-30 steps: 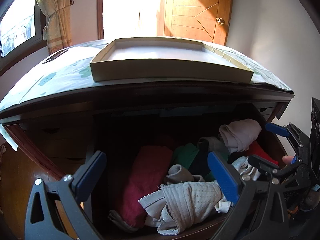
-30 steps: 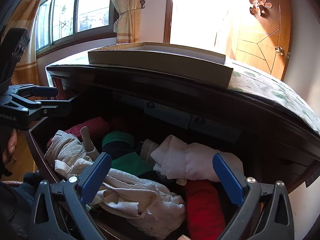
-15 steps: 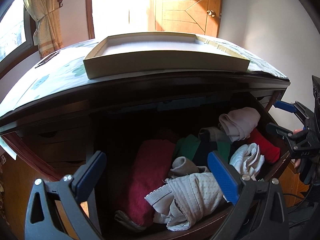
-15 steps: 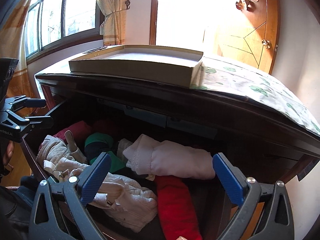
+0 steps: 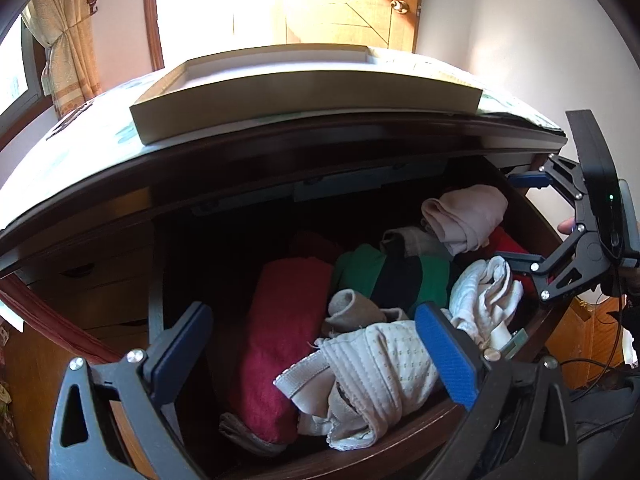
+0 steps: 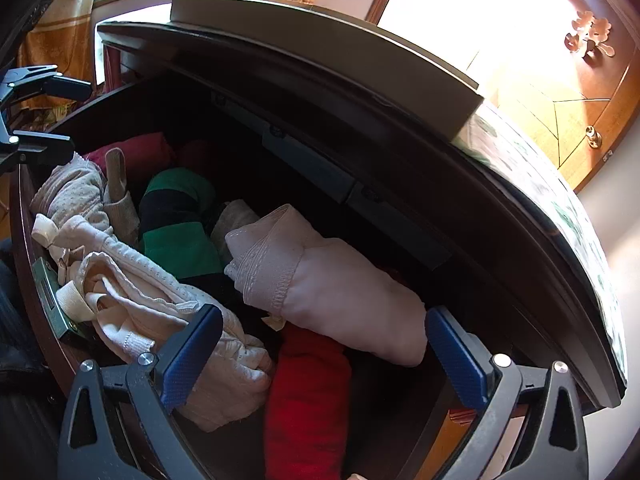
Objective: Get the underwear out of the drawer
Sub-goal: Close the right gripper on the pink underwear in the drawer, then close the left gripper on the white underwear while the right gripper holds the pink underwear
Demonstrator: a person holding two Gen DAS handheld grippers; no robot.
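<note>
The dark wooden drawer (image 5: 408, 420) stands pulled out and full of folded clothes. In the left wrist view a cream dotted underwear piece (image 5: 376, 376) lies at the front, a dark red roll (image 5: 280, 340) to its left, a green and black roll (image 5: 392, 276) behind. My left gripper (image 5: 316, 356) is open and empty above the drawer's front. In the right wrist view a pale pink folded underwear (image 6: 332, 280) lies in the middle, a red roll (image 6: 308, 396) below it, cream garments (image 6: 160, 312) to the left. My right gripper (image 6: 324, 352) is open and empty, hovering over the pink piece.
A shallow cream box lid (image 5: 304, 92) rests on the dresser top (image 5: 72, 156), which overhangs the drawer. My right gripper also shows at the right edge of the left wrist view (image 5: 524, 220). A wooden door (image 5: 352, 0) and a curtained window (image 5: 68, 40) stand behind.
My right gripper has dropped lower and tilted, closing in over the pink underwear. My left gripper has shifted slightly leftward. Both stay open; the clothes have not moved.
</note>
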